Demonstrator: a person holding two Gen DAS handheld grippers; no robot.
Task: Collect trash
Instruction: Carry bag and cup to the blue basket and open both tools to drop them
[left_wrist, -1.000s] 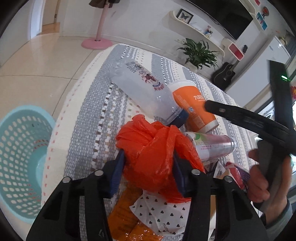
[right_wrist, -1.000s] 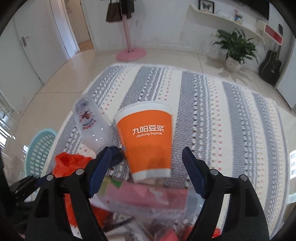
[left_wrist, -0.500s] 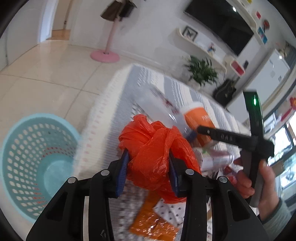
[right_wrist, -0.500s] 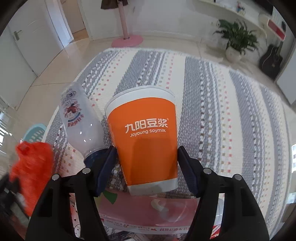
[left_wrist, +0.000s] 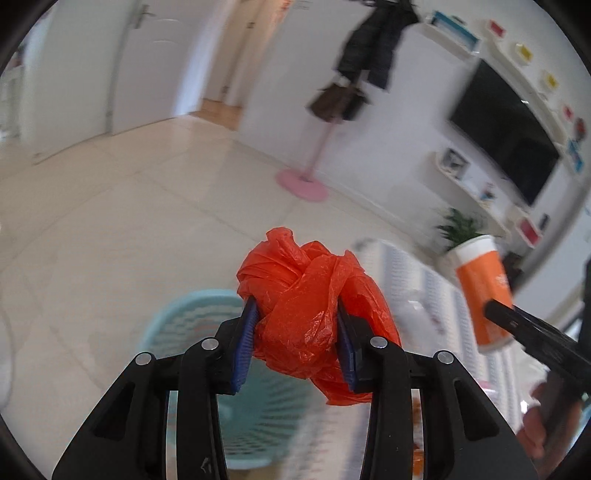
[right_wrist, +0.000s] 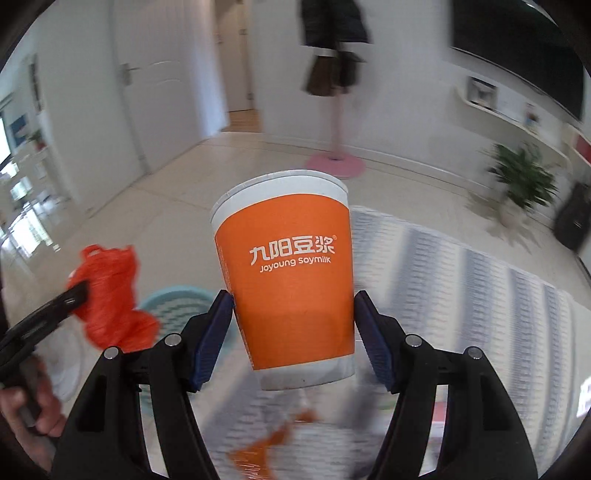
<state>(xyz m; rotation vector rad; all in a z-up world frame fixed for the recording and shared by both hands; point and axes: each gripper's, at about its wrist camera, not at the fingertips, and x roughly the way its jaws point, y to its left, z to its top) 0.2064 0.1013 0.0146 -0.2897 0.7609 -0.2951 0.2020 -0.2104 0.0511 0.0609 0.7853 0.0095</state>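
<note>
My left gripper is shut on a crumpled orange plastic bag and holds it in the air above a teal mesh basket on the floor. My right gripper is shut on an orange paper soymilk cup, lifted off the table with its mouth tilted away. The cup also shows at the right of the left wrist view. The bag and the basket show at the left of the right wrist view.
The striped tablecloth lies below and to the right, with blurred orange and pink wrappers on it. A pink coat stand and a potted plant stand on the tiled floor beyond.
Both grippers have lifted off the table and swung left. The bag now hangs over the basket. The right gripper has closed on the cup and raised it.
</note>
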